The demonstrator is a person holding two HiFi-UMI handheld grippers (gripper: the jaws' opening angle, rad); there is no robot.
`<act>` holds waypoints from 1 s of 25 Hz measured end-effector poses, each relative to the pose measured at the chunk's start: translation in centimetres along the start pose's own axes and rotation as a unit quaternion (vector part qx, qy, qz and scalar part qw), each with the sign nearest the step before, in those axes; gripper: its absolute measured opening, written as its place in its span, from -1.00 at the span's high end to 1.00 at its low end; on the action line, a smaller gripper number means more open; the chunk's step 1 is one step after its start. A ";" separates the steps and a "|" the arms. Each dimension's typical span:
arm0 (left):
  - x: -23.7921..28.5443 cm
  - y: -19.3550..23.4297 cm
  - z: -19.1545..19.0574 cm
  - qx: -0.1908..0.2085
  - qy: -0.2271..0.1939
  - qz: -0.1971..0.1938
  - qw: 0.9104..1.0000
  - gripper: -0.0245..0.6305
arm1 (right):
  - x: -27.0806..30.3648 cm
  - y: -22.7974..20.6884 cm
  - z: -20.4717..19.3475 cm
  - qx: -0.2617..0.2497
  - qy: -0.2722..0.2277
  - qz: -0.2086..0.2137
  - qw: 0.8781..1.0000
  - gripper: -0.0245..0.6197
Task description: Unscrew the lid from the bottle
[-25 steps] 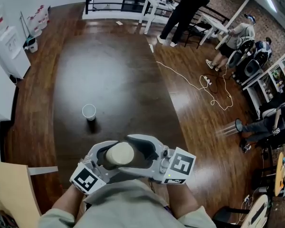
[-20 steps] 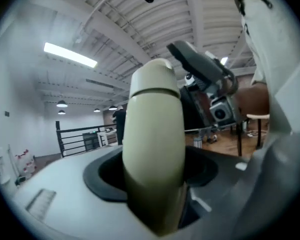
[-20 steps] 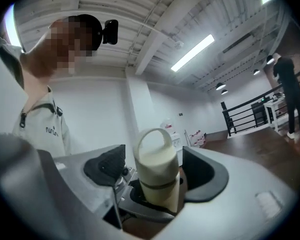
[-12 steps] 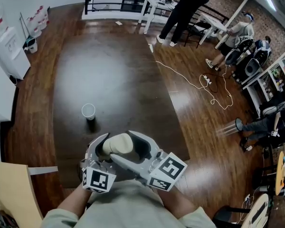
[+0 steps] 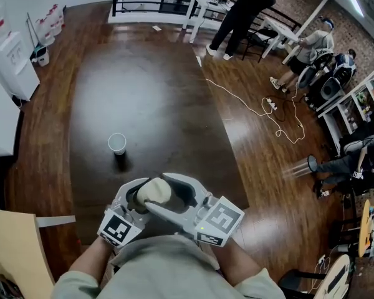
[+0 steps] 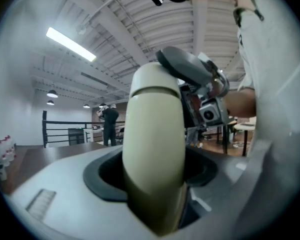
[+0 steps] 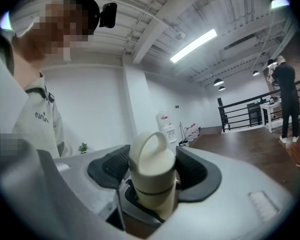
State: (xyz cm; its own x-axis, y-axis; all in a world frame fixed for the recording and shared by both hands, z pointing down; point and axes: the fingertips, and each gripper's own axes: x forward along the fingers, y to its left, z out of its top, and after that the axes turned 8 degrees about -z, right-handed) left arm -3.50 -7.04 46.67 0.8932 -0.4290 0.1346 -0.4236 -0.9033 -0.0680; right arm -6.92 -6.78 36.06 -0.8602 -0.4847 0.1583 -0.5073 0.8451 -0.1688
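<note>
the bottle stands upright close to my chest, over the table's near end, long axis vertical, lid up. my left gripper clamps its body. my right gripper, just above, has just been closing and now grips the lid.

In the head view the left gripper and right gripper cover most of the cream plastic bottle. Only a rounded patch shows there, and which end it is cannot be told. In the left gripper view the bottle's lower end sinks out of sight between the fingers. The right gripper's fingers have just been closing with the loop-handled cream lid between them, hiding the body beneath. Both hands lie under the grippers. The white-rimmed dark cup on the dark wooden table is too small to tell its contents.
</note>
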 end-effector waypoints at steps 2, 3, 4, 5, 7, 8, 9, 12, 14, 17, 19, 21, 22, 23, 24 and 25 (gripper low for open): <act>0.0 -0.8 -0.5 -0.014 -0.007 -0.052 0.999 -0.04 | 0.1 0.5 -0.3 -0.012 0.007 0.031 0.999 0.04; 0.0 -1.3 -0.6 -0.026 -0.009 -0.080 0.996 -0.04 | 0.0 0.8 -0.5 -0.016 0.010 0.050 0.999 0.04; -0.2 -1.9 -0.6 -0.043 -0.010 -0.108 0.993 -0.04 | -0.1 1.1 -0.5 -0.019 0.014 0.069 0.997 0.04; -0.4 -2.4 -0.5 -0.062 -0.011 -0.136 0.989 -0.04 | -0.3 1.4 -0.6 -0.019 0.016 0.088 0.996 0.04; -1.0 -3.5 -1.2 -0.096 -0.010 -0.194 0.976 -0.04 | -0.9 1.9 -0.2 -0.012 0.011 0.122 0.992 0.04; -1.4 -3.8 -1.7 -0.112 -0.007 -0.217 0.970 -0.04 | -1.2 2.0 0.1 -0.006 0.006 0.135 0.991 0.04; -1.7 -3.9 -2.1 -0.124 -0.004 -0.230 0.965 -0.04 | -1.4 2.1 0.4 -0.004 0.002 0.142 0.990 0.04; -2.0 -3.0 -3.0 -0.137 0.000 -0.209 0.968 -0.04 | -1.5 1.9 1.4 -0.019 -0.003 0.135 0.991 0.04; -1.8 -1.9 -3.3 -0.140 -0.010 -0.173 0.975 -0.04 | -1.4 1.6 1.4 -0.021 -0.004 0.121 0.992 0.04; -1.4 0.3 -3.7 -0.130 -0.021 -0.111 0.985 -0.04 | -0.9 1.2 0.9 -0.017 -0.005 0.094 0.995 0.04; -1.1 1.7 -4.1 -0.121 -0.023 -0.069 0.990 -0.04 | -0.8 0.8 0.7 -0.011 -0.010 0.072 0.997 0.04; -0.9 2.8 -4.7 -0.113 -0.022 -0.033 0.993 -0.04 | -0.9 0.1 0.8 -0.001 -0.017 0.047 0.999 0.04; -0.7 3.2 -5.0 -0.110 -0.022 -0.018 0.994 -0.04 | -1.0 -0.3 0.8 0.003 -0.019 0.034 0.999 0.04; -0.5 3.5 -5.3 -0.108 -0.021 -0.005 0.994 -0.04 | -1.2 -0.7 0.7 0.008 -0.021 0.020 1.000 0.04; -0.4 3.8 -5.6 -0.105 -0.019 0.006 0.994 -0.04 | -1.4 -1.2 0.7 0.012 -0.022 0.005 1.000 0.04; -0.3 4.0 -5.9 -0.101 -0.015 0.015 0.995 -0.04 | -1.6 -1.7 0.6 0.017 -0.023 -0.011 1.000 0.04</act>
State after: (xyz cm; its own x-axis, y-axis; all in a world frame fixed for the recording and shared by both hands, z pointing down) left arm -6.32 -10.52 52.23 0.8828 -0.4578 0.1055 -0.4686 -0.8740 0.1285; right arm -4.73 -7.61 35.55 -0.8500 -0.5136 0.1171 -0.5268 0.8264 -0.1989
